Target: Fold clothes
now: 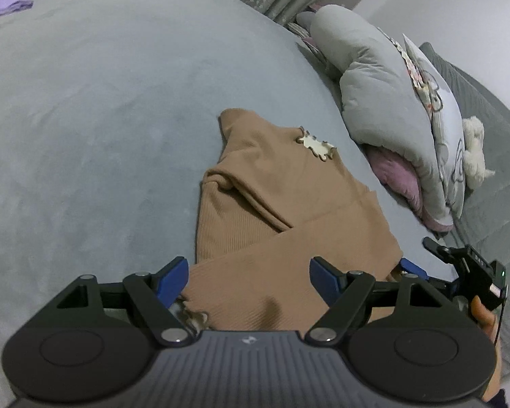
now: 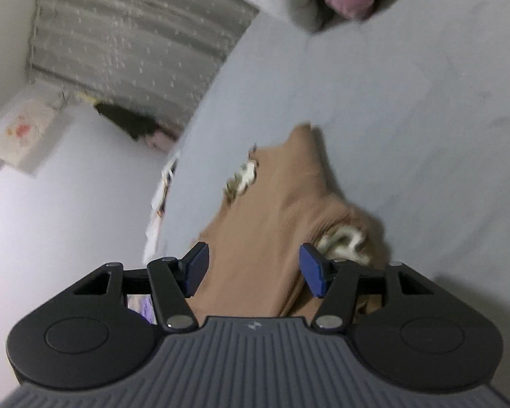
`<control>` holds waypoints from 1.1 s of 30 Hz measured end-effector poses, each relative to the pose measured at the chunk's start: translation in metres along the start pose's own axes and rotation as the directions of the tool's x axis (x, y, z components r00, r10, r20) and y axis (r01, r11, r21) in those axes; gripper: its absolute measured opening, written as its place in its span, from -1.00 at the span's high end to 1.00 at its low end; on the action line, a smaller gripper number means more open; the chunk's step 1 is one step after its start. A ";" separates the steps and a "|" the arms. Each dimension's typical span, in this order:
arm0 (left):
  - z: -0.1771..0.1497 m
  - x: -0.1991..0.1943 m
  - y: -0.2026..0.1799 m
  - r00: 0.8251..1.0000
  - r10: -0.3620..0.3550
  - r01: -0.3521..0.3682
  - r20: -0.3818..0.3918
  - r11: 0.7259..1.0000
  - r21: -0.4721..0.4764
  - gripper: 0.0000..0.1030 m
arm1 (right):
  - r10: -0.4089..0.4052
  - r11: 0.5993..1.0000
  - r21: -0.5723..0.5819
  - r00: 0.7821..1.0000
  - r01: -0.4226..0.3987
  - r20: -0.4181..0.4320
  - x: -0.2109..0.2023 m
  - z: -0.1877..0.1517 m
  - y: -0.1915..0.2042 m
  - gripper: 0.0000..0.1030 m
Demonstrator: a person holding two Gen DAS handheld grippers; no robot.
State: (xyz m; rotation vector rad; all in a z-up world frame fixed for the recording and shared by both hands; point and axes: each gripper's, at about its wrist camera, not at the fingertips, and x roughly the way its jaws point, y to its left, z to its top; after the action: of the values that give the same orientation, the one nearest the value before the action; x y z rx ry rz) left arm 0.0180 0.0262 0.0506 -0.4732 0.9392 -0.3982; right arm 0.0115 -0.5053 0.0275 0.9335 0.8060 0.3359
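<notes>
Jaws of my left gripper (image 1: 248,280) stand apart over the near end of the tan ribbed garment (image 1: 289,204), cloth between the blue pads (image 1: 171,280) but not pinched. My right gripper (image 2: 255,272) is likewise spread wide, tan fabric under it and nothing clamped; its view is smeared, so I cannot be sure whether either pad brushes the cloth. From the left wrist I see that right tool at the garment's right corner, a hand (image 1: 486,316) wrapped round it.

Garment position: flat on the grey bed sheet (image 1: 102,136), partly folded, one band laid diagonally across the body and a cream patch (image 1: 314,146) showing near the far end. Beyond it, well clear, a grey duvet roll (image 1: 374,85) with a pink cushion (image 1: 397,176) tucked beneath, and a lilac item (image 1: 3,1) at the far left corner.

Assessment: a fold looks just laid down and both tools are free for the next grasp. To do it well I should take the near hem at both corners together, bite only the layers intended, lift evenly, carry it over toward the patch end, and keep the edges square before letting go.
</notes>
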 end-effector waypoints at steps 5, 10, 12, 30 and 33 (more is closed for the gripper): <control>0.001 -0.001 0.004 1.000 -0.001 0.001 0.000 1.000 -0.012 -0.52 | -0.099 0.995 -0.030 0.995 0.099 -0.029 0.007 -0.010 0.004 -0.19; -0.001 0.001 0.000 1.000 -0.001 0.001 0.000 1.000 0.002 -0.52 | -0.059 0.997 0.048 0.990 0.054 0.125 0.013 -0.012 0.004 -0.23; -0.002 0.002 -0.002 1.000 0.002 -0.001 -0.001 1.000 0.014 -0.52 | -0.047 0.996 0.087 0.983 0.032 0.176 0.024 -0.017 0.000 -0.25; -0.013 0.004 -0.025 0.998 0.056 -0.058 0.015 0.977 0.204 -0.52 | 0.047 0.895 0.372 0.881 -0.247 0.470 -0.009 -0.033 -0.056 -0.26; -0.015 0.004 -0.028 0.999 -0.035 0.029 0.019 0.964 0.263 -0.49 | 0.043 0.893 0.379 0.884 -0.243 0.465 -0.010 -0.030 -0.055 -0.26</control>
State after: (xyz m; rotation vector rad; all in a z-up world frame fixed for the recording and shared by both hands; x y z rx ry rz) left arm 0.0041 -0.0025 0.0560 -0.2498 0.8416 -0.5378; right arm -0.0215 -0.5250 -0.0233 1.4312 0.3818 0.0601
